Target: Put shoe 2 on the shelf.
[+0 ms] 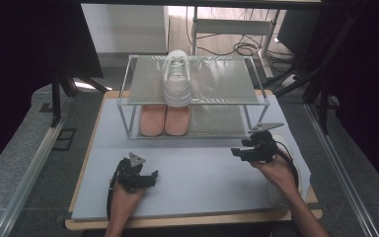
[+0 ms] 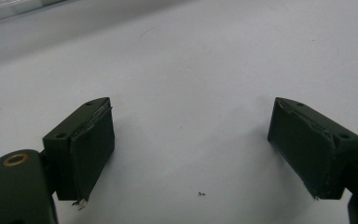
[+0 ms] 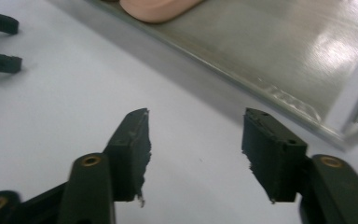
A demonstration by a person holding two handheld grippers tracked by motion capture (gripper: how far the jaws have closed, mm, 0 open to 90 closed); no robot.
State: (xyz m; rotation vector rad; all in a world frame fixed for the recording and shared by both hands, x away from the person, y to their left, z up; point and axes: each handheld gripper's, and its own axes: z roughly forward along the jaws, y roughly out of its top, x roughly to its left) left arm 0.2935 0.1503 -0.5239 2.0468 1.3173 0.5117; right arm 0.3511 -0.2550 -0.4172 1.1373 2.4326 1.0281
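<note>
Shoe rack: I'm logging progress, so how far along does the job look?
On the shoe rack, a white sneaker sits on the top shelf and a pink pair on the lower one. In hand: nothing; the left tongs and right tongs are open over the mat. A second white shoe beside the right hand looks left to place.

I count one two-tier metal rack (image 1: 256, 97) on the table, one white sneaker (image 1: 176, 79) on its top shelf, two pink shoes (image 1: 165, 120) side by side on the lower shelf, and two black grippers, the left gripper (image 1: 150, 177) and the right gripper (image 1: 239, 150).
</note>
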